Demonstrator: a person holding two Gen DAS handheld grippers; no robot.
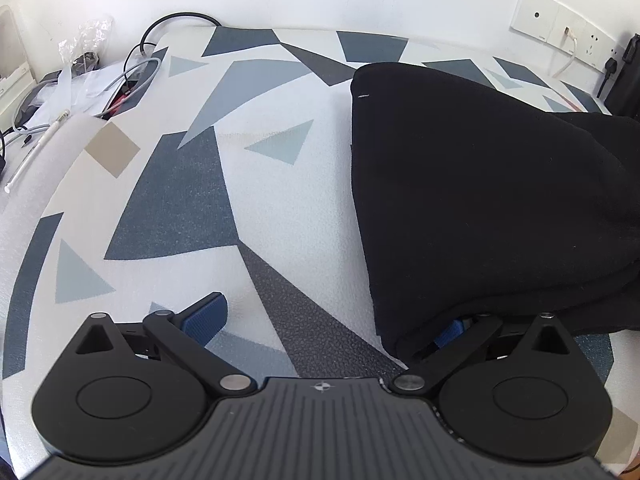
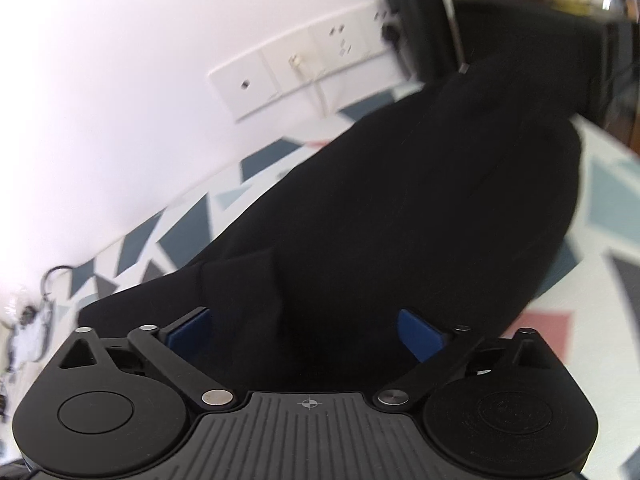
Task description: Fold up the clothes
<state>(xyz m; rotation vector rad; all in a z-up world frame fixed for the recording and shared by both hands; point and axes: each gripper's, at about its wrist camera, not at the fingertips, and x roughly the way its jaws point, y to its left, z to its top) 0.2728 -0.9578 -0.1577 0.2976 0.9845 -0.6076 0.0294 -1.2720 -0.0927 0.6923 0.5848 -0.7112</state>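
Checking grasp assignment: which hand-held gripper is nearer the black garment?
Right. The right hand-held gripper is open with the black garment bunched between its fingers. The left hand-held gripper sits at the garment's near-left edge, only one finger tucked under it.

L gripper [image 1: 326, 322] right pad under black garment [image 1: 480, 184], R view blurred

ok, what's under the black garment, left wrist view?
Black garment lies on the patterned mat. The left gripper's right pad is tucked under its near edge. Anything else beneath is covered.

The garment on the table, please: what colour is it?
Plain black garment, clearest in the left wrist view.
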